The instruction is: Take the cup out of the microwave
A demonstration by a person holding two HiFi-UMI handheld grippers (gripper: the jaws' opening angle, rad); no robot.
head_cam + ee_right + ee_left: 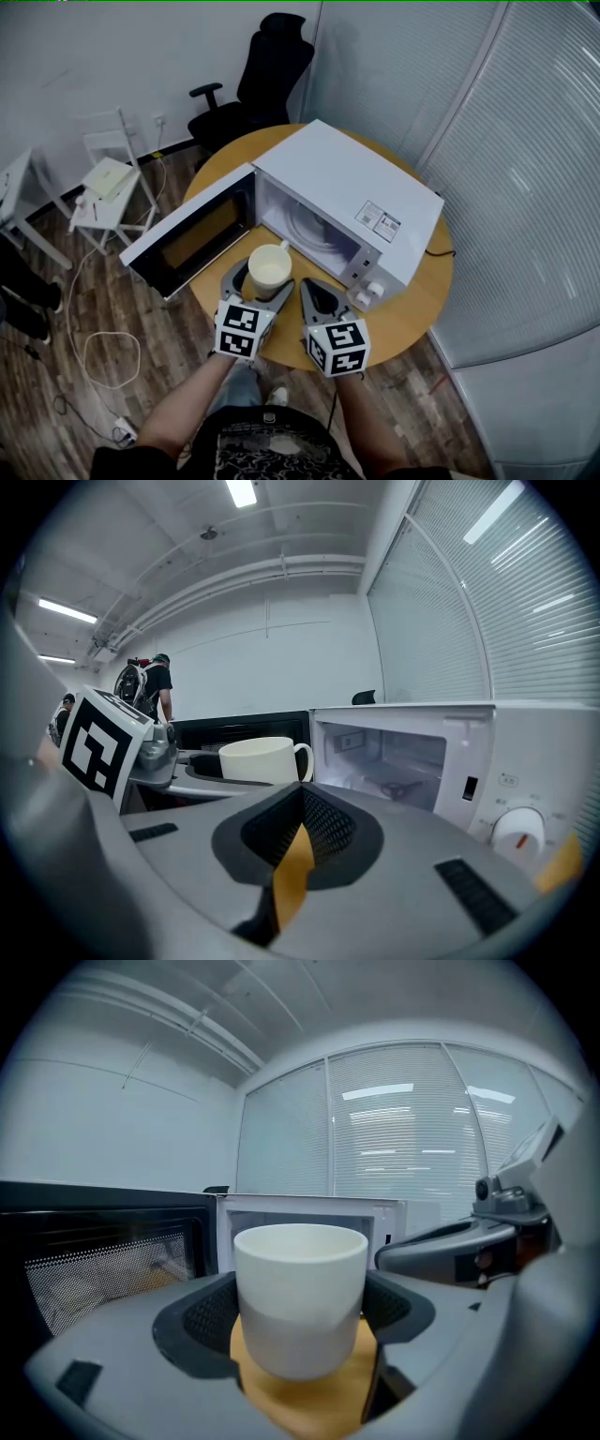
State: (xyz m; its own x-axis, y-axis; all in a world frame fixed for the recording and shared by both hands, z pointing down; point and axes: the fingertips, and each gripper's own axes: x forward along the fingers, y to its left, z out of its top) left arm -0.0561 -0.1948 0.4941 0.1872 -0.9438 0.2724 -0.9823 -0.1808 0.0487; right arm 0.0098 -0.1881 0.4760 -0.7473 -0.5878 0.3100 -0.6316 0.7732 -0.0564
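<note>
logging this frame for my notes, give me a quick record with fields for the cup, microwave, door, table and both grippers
cup: white, has a handle, outside the microwave, in front of its opening
left gripper: jaws closed on the cup's sides
right gripper: jaws together, nothing between them, beside the left gripper
microwave: white, stands on the table, inside shows only the turntable
door: swung fully open
table: round, wooden top

A black office chair (267,75) stands behind the round table (403,314) (wood floor (169,328)).
</note>
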